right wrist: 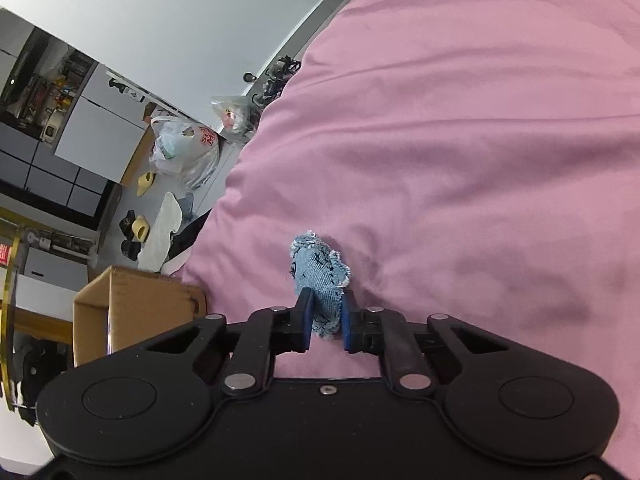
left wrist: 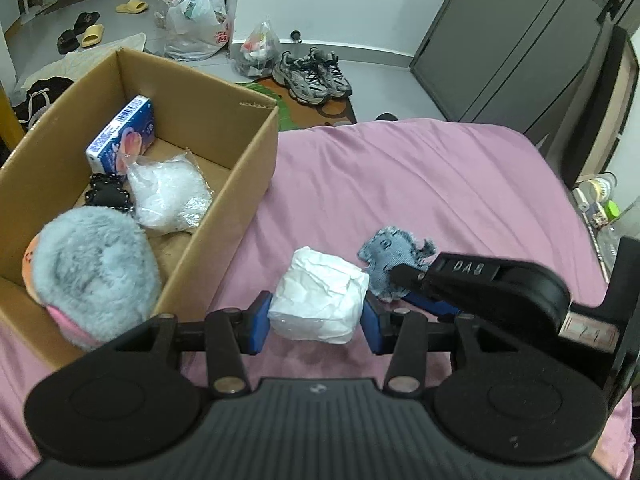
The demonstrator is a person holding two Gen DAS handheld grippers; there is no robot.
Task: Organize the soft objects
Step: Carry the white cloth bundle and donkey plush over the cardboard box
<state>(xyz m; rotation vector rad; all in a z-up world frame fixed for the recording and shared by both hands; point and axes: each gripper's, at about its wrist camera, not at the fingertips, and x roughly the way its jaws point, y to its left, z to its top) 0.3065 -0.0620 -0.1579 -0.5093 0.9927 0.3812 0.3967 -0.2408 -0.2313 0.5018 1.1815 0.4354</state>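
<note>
My left gripper [left wrist: 316, 320] is shut on a white crinkled soft packet [left wrist: 320, 300] just above the pink bed cover [left wrist: 420, 184]. My right gripper [right wrist: 326, 320] is shut on a frayed blue denim piece [right wrist: 320, 276]; it also shows in the left wrist view [left wrist: 388, 256], with the right gripper [left wrist: 400, 276] beside the packet. A cardboard box [left wrist: 248, 152] on the left holds a grey furry slipper [left wrist: 92, 268], a white plastic bag [left wrist: 168, 196], a blue tissue pack [left wrist: 124, 132] and a black item [left wrist: 106, 196].
The box also shows in the right wrist view [right wrist: 132, 304] at the bed's left edge. Beyond the bed lie sneakers [left wrist: 312, 76], plastic bags [left wrist: 200, 20] and slippers [left wrist: 92, 36] on the floor. A grey wardrobe [left wrist: 500, 32] stands at the far right.
</note>
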